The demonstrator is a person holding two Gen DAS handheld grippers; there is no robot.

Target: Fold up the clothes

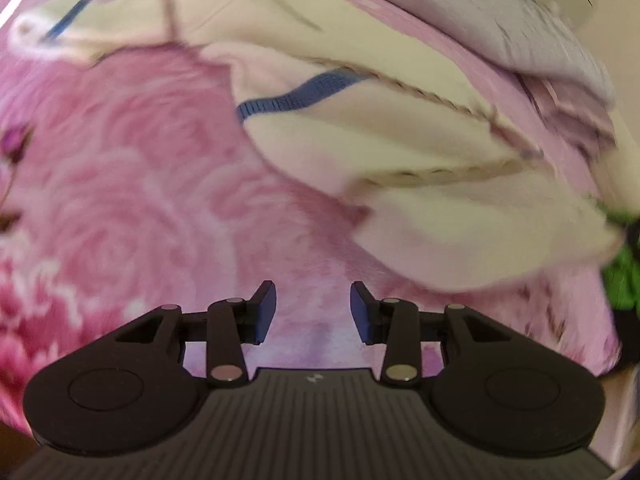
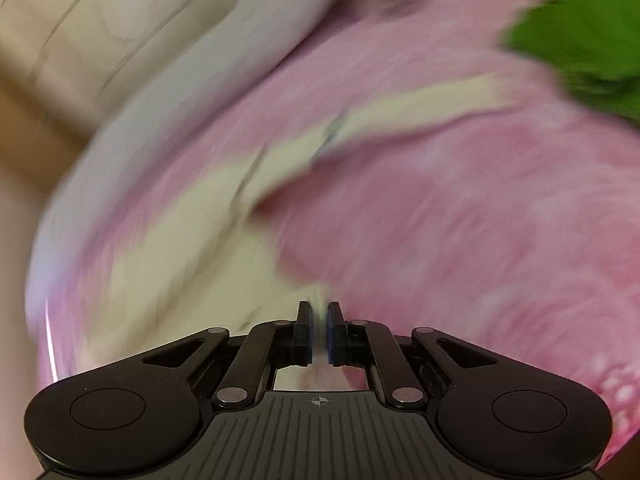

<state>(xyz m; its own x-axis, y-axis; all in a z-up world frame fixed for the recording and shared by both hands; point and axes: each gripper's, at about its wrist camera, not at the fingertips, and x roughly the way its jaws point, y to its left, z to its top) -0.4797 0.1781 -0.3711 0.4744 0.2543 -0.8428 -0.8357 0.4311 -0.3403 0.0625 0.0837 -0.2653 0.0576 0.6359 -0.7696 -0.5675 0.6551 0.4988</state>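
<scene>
The cream garment (image 1: 420,128) sprawls over the pink flowered blanket (image 1: 140,184), up ahead and to the right of the left gripper (image 1: 313,312), rumpled, with a blue drawstring (image 1: 296,98) trailing across its near fold. Nothing is squared up yet, so I'd call the fold barely begun. That left gripper hangs over bare blanket, jaws parted and nothing between them, well short of the cloth.

Over on the other side, the right gripper (image 2: 319,330) is clamped down to a sliver of a gap, and pale cream cloth (image 2: 256,184) runs right up to its tips. The view is badly smeared, but a thin bit of fabric does seem pinched between the pads, and the garment stretches away ahead and to the left of it. A green piece (image 2: 592,36) sits far off to the upper right, and a pale grey item (image 1: 532,28) lies beyond the cream one.

Here's the worry: that pinch looks shallow, right at an edge. A quick pull could slip the cloth free, or drag the whole garment along the plush blanket instead of folding it. With only one side held, the fold would likely come over crooked. The loose drawstring may also get trapped inside the fold or snag the empty left jaws on their way in.
</scene>
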